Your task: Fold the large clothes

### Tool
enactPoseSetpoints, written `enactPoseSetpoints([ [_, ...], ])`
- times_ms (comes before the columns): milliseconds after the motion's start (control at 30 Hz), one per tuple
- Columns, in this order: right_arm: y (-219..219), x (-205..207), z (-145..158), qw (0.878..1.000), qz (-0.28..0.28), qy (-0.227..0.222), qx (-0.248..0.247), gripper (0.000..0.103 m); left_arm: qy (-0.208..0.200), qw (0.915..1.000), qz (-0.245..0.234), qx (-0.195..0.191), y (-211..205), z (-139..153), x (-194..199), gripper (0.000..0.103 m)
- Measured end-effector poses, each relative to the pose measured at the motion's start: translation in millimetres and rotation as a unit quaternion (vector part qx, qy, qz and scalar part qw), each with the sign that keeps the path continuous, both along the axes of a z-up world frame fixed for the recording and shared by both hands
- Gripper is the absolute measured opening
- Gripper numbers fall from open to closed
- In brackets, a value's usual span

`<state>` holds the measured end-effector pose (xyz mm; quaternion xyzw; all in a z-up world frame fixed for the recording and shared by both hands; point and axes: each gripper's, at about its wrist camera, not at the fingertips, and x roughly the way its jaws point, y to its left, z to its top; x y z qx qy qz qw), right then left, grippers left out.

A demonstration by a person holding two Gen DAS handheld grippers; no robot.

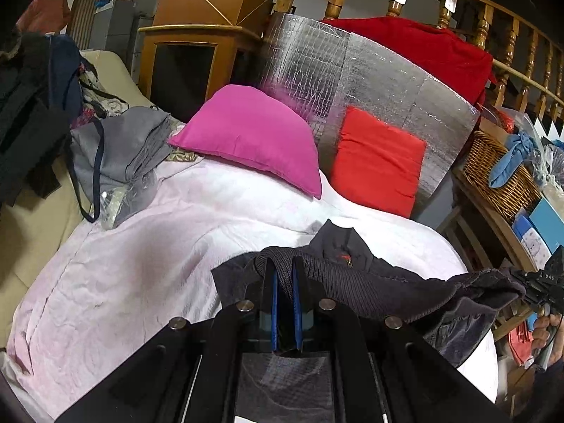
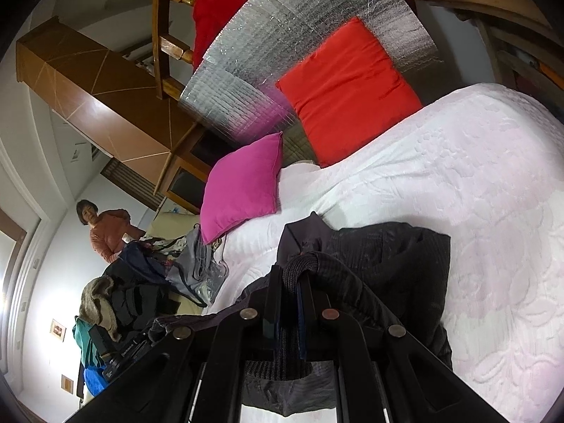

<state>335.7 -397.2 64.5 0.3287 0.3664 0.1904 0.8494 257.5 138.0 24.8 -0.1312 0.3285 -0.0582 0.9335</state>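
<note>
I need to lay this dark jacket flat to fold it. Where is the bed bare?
Bare white bedspread lies between the magenta pillow and the dark jacket. It is crowded at the left by the grey bag and dark clothes pile.

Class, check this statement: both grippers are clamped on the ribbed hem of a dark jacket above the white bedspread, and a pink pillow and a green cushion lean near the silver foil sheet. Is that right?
Not quite. The cushion is red, not green, as the left wrist view shows. The rest holds: the left gripper and right gripper each clamp the dark jacket hem over the white bedspread, with the pink pillow near the silver foil sheet.
</note>
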Motion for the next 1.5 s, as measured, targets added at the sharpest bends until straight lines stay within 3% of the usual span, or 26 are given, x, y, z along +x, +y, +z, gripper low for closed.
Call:
enactPoseSetpoints([
  [333,9,50,9,1.0,-0.002,0.003,-0.018,0.007,-0.004,0.9998,0.004,0.021,-5,6,42,0.007],
  [833,18,135,-22,0.998,-0.01,0.046,-0.042,0.007,0.029,0.9982,0.021,0.047,-16,-33,120,0.007],
  [1500,21,227,-114,0.99,-0.028,0.121,-0.066,0.006,0.099,0.9922,0.029,0.07,-22,-123,218,0.008],
])
